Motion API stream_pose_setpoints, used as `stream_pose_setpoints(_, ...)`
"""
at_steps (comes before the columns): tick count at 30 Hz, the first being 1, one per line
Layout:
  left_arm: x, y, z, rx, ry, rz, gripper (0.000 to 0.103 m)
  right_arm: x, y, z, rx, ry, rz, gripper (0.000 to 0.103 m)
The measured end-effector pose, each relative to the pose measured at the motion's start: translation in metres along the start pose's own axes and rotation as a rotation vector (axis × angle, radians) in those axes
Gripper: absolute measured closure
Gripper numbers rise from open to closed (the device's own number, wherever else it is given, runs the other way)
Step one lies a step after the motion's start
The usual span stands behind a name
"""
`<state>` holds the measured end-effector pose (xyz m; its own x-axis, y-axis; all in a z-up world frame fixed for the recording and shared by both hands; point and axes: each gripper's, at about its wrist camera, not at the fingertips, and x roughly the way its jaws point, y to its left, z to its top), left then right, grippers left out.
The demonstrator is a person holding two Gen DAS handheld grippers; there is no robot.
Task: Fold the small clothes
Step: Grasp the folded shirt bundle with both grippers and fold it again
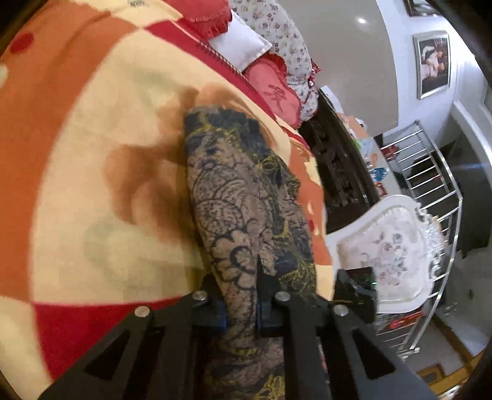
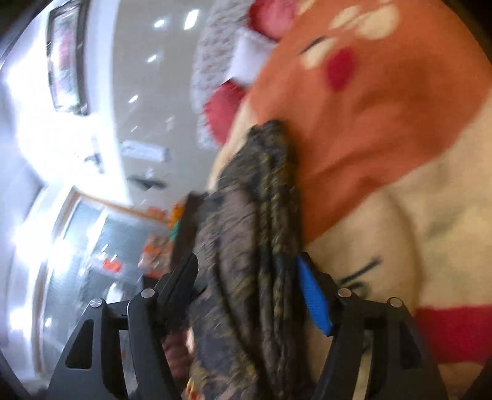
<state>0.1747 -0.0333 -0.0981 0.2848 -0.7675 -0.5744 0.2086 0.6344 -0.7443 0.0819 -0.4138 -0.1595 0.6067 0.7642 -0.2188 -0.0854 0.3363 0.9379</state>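
A small brown garment [image 1: 243, 197] with dark blue and yellow print hangs stretched over a cream, orange and red blanket [image 1: 92, 172]. My left gripper [image 1: 241, 295] is shut on one end of it; the cloth runs between the blue pads. In the right wrist view the same garment [image 2: 255, 221] is bunched in folds. My right gripper [image 2: 246, 277] holds it between its black finger and the blue pad [image 2: 313, 301]. That view is blurred by motion.
Red cushions [image 1: 276, 95] and a floral pillow [image 1: 276, 27] lie at the blanket's far end. A dark carved bed frame [image 1: 338, 166], a white ornate chair [image 1: 396, 249] and a steel railing [image 1: 430, 172] stand to the right.
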Motion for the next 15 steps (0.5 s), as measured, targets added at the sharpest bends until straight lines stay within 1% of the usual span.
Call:
stream_pose_setpoints(1,-0.001,0.006,0.001,-0.013,-0.002,0.014,0.091,0.005,0.003,0.0,-0.021,0.021,-0.013,0.035)
stream_pose_setpoints(3,0.006,0.02,0.001,-0.064,0.011,0.048,0.085,0.017,0.005,0.0,-0.053,0.048,-0.082,0.035)
stream_pose_setpoints(4,0.013,0.024,0.001,-0.076,0.021,0.07,0.077,0.025,0.008,0.001,-0.074,0.059,-0.124,0.036)
stream_pose_setpoints(5,0.018,0.022,0.002,-0.08,0.023,0.076,0.076,0.032,0.013,0.003,-0.096,0.063,-0.152,0.036)
stream_pose_setpoints(6,0.02,0.022,0.002,-0.079,0.016,0.074,0.074,0.038,0.02,0.004,-0.119,0.065,-0.155,0.036)
stream_pose_setpoints(7,0.02,0.019,0.003,-0.074,0.011,0.074,0.069,0.042,0.025,0.005,-0.137,0.071,-0.142,0.036)
stream_pose_setpoints(8,0.021,0.018,0.004,-0.071,0.007,0.073,0.062,0.047,0.034,0.004,-0.179,0.08,-0.134,0.039)
stream_pose_setpoints(9,0.021,0.015,0.006,-0.068,0.005,0.07,0.058,0.052,0.045,0.001,-0.258,0.081,-0.159,0.044)
stream_pose_setpoints(10,0.022,0.013,0.007,-0.064,0.001,0.069,0.051,0.055,0.048,0.0,-0.315,0.086,-0.199,0.055)
stream_pose_setpoints(11,0.023,0.01,0.009,-0.059,-0.008,0.072,0.046,0.061,0.048,-0.001,-0.347,0.106,-0.259,0.062)
stream_pose_setpoints(12,0.024,0.008,0.01,-0.054,-0.014,0.079,0.044,0.062,0.042,0.001,-0.33,0.121,-0.28,0.063)
stream_pose_setpoints(14,0.026,0.004,0.012,-0.032,-0.017,0.099,0.043,0.062,0.026,0.007,-0.236,0.107,-0.223,0.066)
stream_pose_setpoints(15,0.027,0.002,0.011,-0.013,-0.017,0.112,0.043,0.061,0.025,0.008,-0.223,0.101,-0.214,0.066)
